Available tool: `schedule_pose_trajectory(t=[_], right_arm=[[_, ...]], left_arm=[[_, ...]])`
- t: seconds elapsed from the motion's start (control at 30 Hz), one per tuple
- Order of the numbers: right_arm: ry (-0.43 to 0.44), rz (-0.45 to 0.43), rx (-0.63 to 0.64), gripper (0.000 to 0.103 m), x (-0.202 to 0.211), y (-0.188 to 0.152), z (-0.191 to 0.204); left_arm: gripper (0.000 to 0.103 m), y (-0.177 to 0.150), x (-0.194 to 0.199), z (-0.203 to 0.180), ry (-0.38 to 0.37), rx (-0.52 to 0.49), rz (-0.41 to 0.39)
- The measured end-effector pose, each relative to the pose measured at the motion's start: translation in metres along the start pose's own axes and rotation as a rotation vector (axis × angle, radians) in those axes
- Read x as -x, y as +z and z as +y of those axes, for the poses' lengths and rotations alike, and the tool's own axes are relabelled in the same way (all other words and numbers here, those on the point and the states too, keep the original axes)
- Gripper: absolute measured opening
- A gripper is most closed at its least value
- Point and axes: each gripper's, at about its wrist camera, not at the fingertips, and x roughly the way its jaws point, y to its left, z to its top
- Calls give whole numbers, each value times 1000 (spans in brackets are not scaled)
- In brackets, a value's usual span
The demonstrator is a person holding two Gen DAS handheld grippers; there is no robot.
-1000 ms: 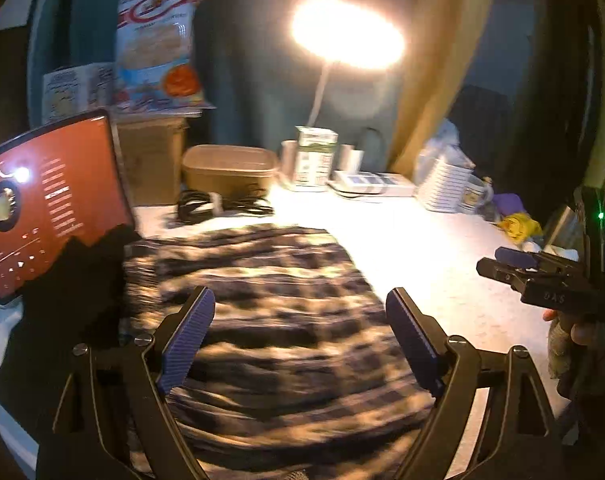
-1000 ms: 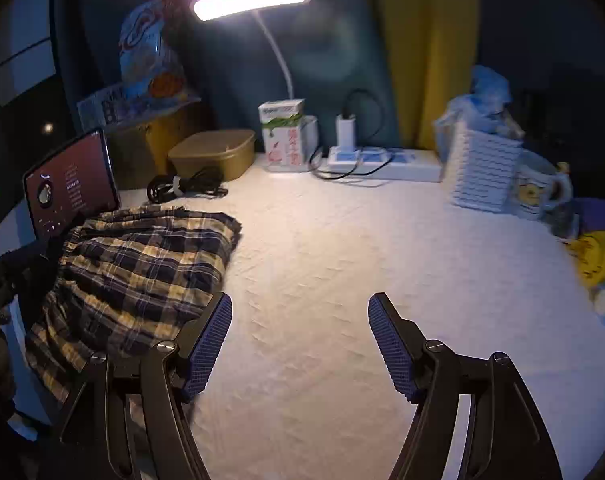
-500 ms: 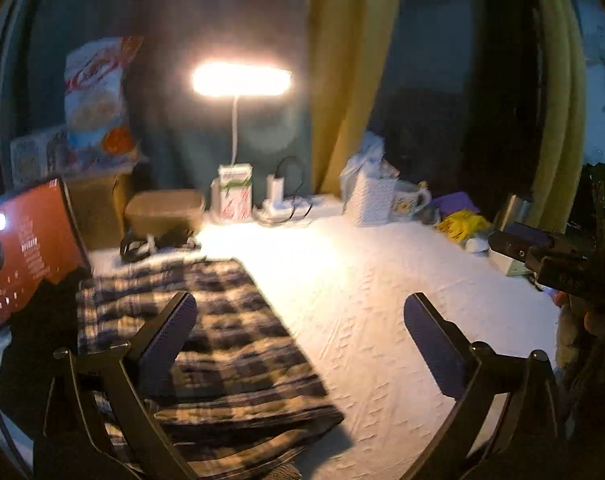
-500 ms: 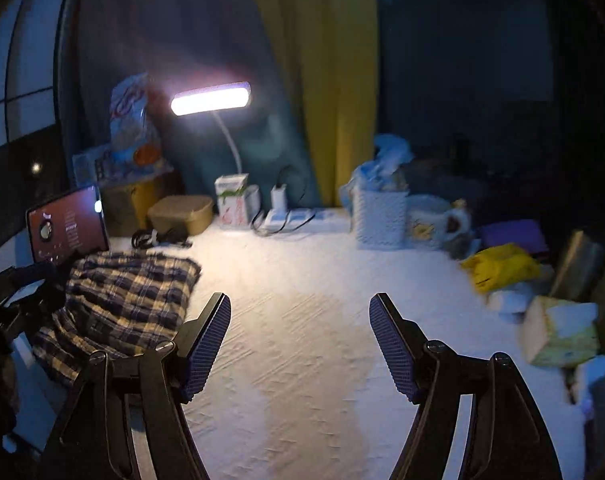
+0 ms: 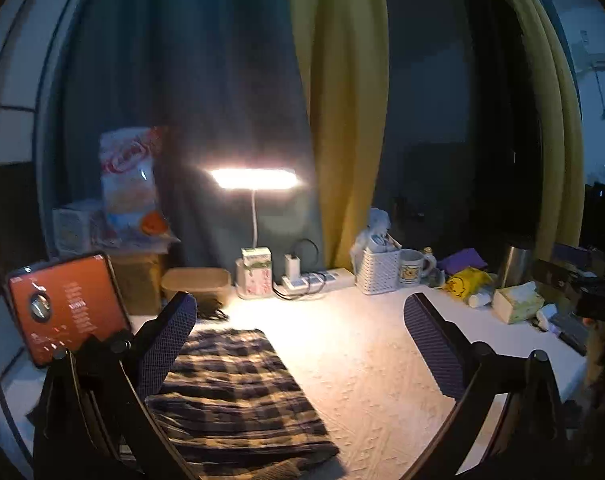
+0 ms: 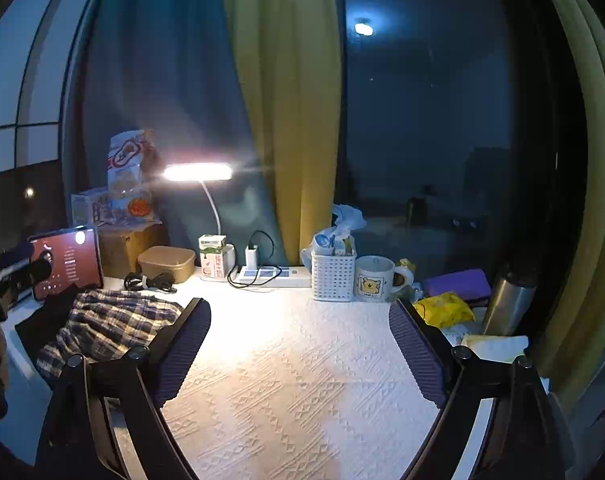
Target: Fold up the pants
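On the table's (image 6: 294, 380) left side the plaid pants (image 5: 230, 392) lie folded; our left gripper (image 5: 298, 340) spread empty, right gripper (image 6: 300, 344) opening, empty. Best we back away clear, without snagging fabric.

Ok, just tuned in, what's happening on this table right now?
A person holds a pair of tongs in each hand above the white tablecloth. The plaid pants lie folded near the tablet, untouched. The left tongs stand wide open and empty; the right tongs are opening, with nothing between them.
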Motion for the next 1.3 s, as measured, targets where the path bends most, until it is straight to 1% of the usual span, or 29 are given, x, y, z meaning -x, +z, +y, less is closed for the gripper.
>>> schedule_pose_trajectory(t=[0.07, 0.13, 0.2, 0.27, 0.33, 0.47, 0.73, 1.3], right_arm=[[8, -2, 13, 102, 6, -2, 6], [21, 0, 20, 103, 9, -4, 12], [23, 3, 19, 103, 10, -6, 19], [33, 6, 22, 103, 9, -8, 25], [37, 7, 19, 103, 6, -9, 28], [43, 34, 20, 103, -4, -15, 29], [33, 85, -5, 103, -21, -26, 27], [27, 92, -4, 103, -20, -27, 31]], left_arm=[[102, 2, 3, 0, -1, -24, 4], [102, 1, 5, -1, 24, -42, -3], [102, -2, 8, 0, 78, -53, -10], [102, -7, 5, 2, 129, -62, 15], [102, -14, 3, 7, 147, -52, 32], [102, -27, -1, 15, 129, -14, 54], [102, -32, -1, 19, 108, 3, 42], [102, -32, 1, 16, 101, 10, 43]])
